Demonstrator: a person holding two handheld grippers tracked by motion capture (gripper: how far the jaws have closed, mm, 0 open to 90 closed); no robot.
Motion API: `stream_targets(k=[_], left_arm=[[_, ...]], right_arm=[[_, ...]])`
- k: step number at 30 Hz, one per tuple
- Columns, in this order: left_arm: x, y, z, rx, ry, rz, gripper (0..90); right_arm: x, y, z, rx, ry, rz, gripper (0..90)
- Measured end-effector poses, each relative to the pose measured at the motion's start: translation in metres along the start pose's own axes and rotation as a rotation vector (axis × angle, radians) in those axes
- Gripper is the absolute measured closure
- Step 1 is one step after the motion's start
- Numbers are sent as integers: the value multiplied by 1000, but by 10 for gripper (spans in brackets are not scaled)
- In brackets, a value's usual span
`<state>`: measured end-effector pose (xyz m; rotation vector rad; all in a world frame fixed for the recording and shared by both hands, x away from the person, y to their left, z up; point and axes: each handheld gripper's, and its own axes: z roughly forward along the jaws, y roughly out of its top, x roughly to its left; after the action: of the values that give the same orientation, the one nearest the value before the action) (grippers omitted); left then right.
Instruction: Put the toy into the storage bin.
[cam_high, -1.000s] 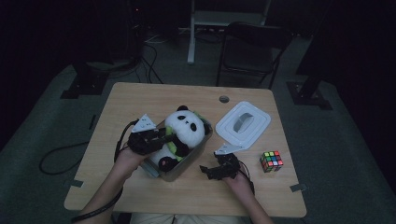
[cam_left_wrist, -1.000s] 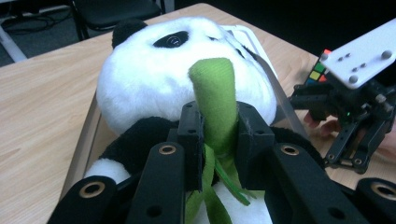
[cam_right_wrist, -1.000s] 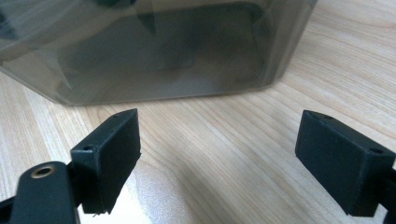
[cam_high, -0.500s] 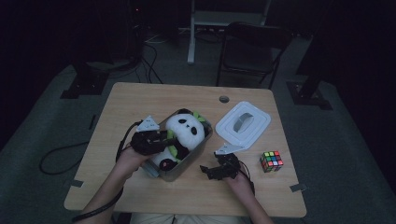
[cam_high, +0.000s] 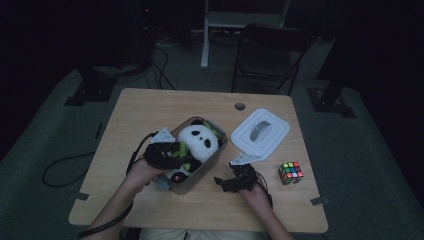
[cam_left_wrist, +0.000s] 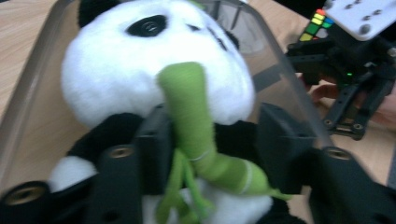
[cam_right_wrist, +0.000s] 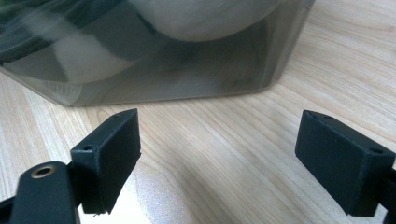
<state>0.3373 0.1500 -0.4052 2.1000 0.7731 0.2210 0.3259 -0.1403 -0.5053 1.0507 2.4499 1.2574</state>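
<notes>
A black-and-white panda plush (cam_high: 197, 140) lies inside a clear plastic container (cam_high: 218, 152) in the middle of the table. My left gripper (cam_high: 167, 154) reaches into the container from the left. In the left gripper view the panda (cam_left_wrist: 140, 79) holds a green stalk (cam_left_wrist: 191, 121), which stands between the jaws of my left gripper (cam_left_wrist: 217, 149). The jaws have just been opening: the stalk leans on the left pad, and the right pad stands clear of it. My right gripper (cam_high: 235, 181) rests open on the table just right of the container, its jaws (cam_right_wrist: 219, 154) facing the container wall (cam_right_wrist: 187, 79) with nothing between them.
A white lid (cam_high: 261, 132) lies upside down to the right of the container. A colourful puzzle cube (cam_high: 291, 172) sits near the table's right edge. Bare wood (cam_high: 150, 107) stretches behind the container; a chair (cam_high: 270, 55) stands beyond the table.
The panda has sunk from sitting high above the rim to lying down inside the container. The left gripper followed it down. The right gripper has kept still.
</notes>
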Motion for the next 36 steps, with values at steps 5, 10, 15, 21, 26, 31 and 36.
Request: stream_targets(k=[5, 10, 15, 21, 26, 31, 36], left_arm=[[-1, 2, -7, -24, 0, 9, 248], [8, 4, -21, -66, 61, -5, 100], [17, 4, -33, -88, 99, -1, 3], [29, 1, -44, -148, 135, 13, 4], [43, -4, -49, -186, 176, 7, 5], [59, -12, -49, -213, 232, -22, 5], [87, -28, -42, -210, 312, -85, 5]], right_arm=[[0, 2, -2, -5, -6, -1, 139], [-2, 2, -4, -5, -7, 0, 139], [-3, 4, -6, -10, -16, 2, 139], [-3, 4, -6, -11, -16, 3, 139], [-3, 2, -5, -7, -15, 3, 139], [-3, 2, -5, -4, -15, 3, 139], [-3, 2, -5, -5, -16, 6, 139]])
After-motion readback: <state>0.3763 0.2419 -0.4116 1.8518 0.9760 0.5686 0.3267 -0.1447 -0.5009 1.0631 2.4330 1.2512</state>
